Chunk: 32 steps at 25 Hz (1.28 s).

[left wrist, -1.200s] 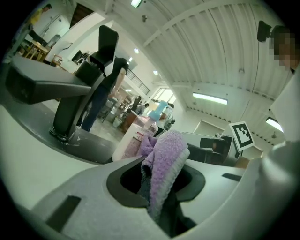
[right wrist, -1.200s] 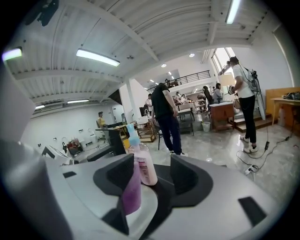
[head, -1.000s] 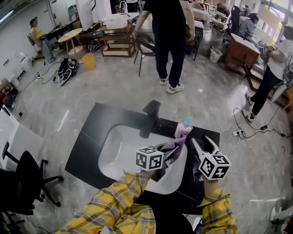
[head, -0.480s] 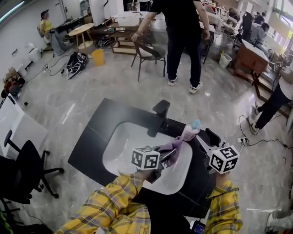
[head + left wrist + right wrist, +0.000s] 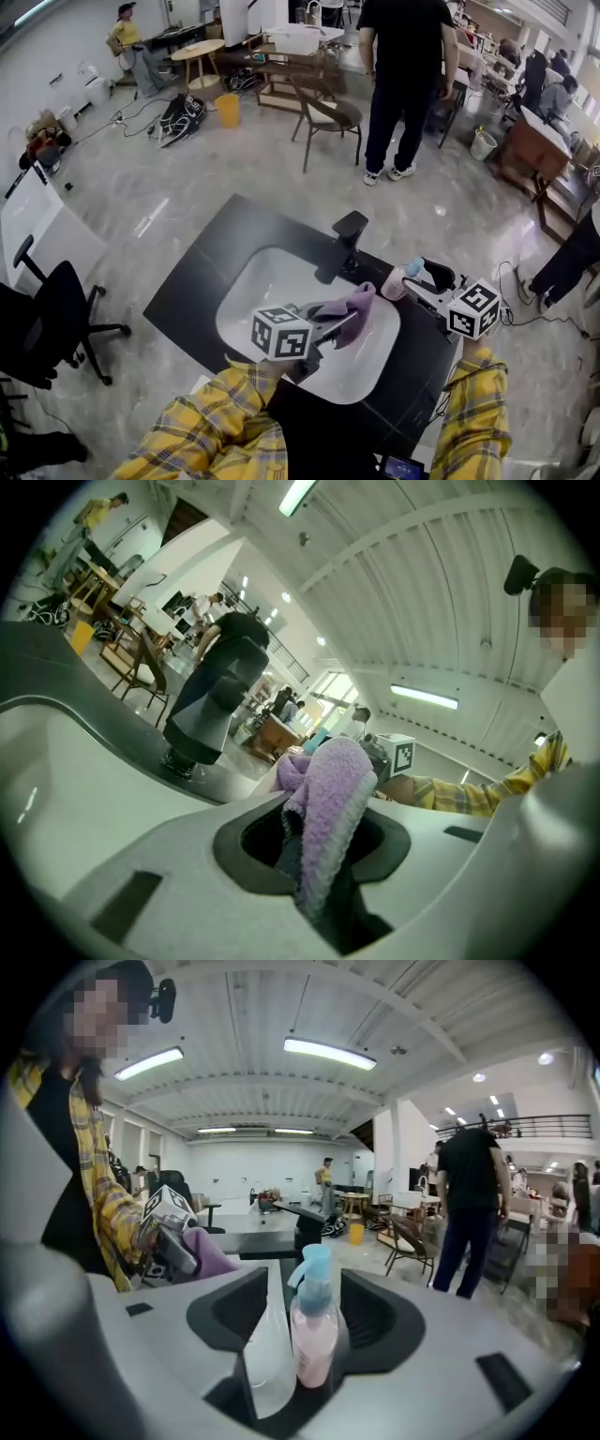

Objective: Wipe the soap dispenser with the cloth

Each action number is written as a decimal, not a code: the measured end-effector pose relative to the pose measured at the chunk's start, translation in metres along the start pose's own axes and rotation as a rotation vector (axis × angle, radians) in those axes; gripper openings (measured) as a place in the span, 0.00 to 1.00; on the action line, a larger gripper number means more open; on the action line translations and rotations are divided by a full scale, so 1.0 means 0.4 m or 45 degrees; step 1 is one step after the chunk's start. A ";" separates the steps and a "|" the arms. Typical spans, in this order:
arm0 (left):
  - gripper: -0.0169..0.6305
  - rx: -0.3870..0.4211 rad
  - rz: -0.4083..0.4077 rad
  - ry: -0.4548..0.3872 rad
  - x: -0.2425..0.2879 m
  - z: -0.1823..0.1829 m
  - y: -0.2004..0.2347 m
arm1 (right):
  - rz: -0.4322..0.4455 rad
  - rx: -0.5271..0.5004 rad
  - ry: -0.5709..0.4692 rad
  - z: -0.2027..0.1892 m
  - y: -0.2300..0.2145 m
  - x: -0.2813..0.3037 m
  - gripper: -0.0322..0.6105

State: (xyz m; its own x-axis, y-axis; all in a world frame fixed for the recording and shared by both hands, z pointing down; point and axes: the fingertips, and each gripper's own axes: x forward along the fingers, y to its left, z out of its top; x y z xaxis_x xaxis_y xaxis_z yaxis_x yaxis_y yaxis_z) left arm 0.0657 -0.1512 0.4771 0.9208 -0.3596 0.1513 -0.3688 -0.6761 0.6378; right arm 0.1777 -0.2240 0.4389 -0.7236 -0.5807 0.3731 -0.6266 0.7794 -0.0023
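- Since a moment ago the right hand-held gripper (image 5: pixel 421 282) has closed in on the soap dispenser (image 5: pixel 402 279); its jaws now clamp the pink bottle with the blue pump.
- The dispenser stands upright between those jaws, over the black bench (image 5: pixel 202 272) at the white sink's (image 5: pixel 246 292) right edge, near the black faucet (image 5: pixel 345 238).
- The left hand-held gripper (image 5: pixel 337 326) hangs over the basin, jaws pinched on a purple cloth (image 5: pixel 347 303).
- The cloth's loose end pokes up toward the dispenser, just beside it; I can't tell if they touch.
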 end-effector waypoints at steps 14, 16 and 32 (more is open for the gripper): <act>0.16 0.036 0.081 -0.037 -0.049 0.002 0.004 | 0.299 -0.151 0.155 -0.006 0.010 0.059 0.26; 0.16 0.050 0.095 -0.026 -0.045 -0.005 0.007 | 0.294 -0.128 0.134 -0.005 0.005 0.063 0.24; 0.16 0.018 0.065 -0.011 -0.003 -0.007 -0.003 | -0.299 0.132 0.086 -0.012 -0.060 0.055 0.24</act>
State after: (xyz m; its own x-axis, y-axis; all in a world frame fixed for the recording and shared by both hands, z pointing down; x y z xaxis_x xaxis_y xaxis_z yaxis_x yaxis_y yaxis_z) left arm 0.0655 -0.1482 0.4783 0.8997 -0.3991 0.1766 -0.4168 -0.6656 0.6190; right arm 0.1782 -0.2542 0.4516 -0.5360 -0.7231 0.4356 -0.8039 0.5947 -0.0020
